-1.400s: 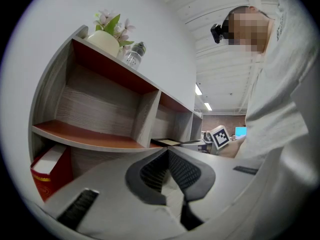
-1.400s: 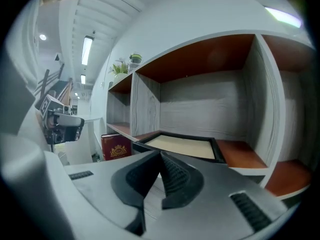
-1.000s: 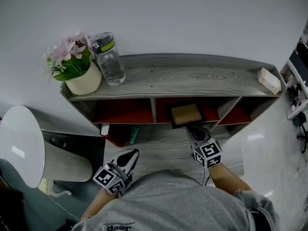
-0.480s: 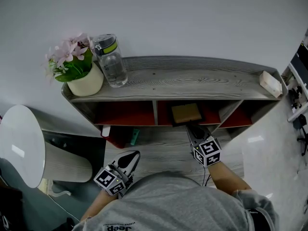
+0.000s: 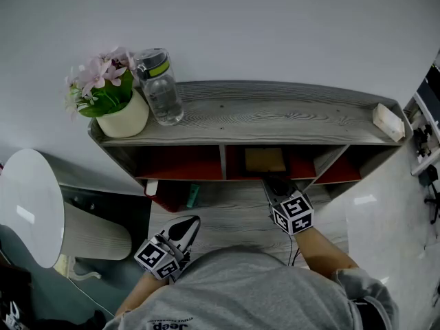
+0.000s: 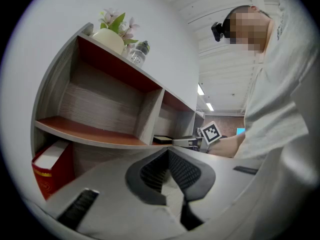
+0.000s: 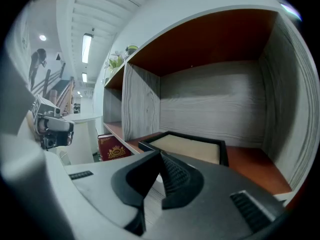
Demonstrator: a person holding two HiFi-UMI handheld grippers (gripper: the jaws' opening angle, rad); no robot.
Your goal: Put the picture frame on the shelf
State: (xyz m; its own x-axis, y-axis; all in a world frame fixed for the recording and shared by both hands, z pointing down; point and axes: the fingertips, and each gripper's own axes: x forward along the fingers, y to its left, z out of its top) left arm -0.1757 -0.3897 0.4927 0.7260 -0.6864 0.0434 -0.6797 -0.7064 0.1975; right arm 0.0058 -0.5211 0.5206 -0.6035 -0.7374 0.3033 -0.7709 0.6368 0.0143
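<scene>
The picture frame (image 5: 265,160), black-edged with a tan face, lies flat on the red floor of the middle compartment of the grey wooden shelf (image 5: 275,112). My right gripper (image 5: 276,186) is shut with nothing between its jaws, and its tips sit at the frame's near edge. In the right gripper view the frame (image 7: 190,148) lies just beyond the closed right gripper (image 7: 161,156). My left gripper (image 5: 187,222) hangs low at the left, away from the shelf. It is shut and holds nothing, as the left gripper (image 6: 168,153) also shows in its own view.
A potted pink flower (image 5: 117,108) and a clear bottle (image 5: 159,88) stand on the shelf top's left end, a pale block (image 5: 387,122) on its right end. A red book (image 7: 114,146) lies on the lower level at the left. A white round table (image 5: 27,208) stands left.
The picture frame has slid deeper into the middle compartment, and my right gripper has moved forward behind it. The left gripper has stayed put.
</scene>
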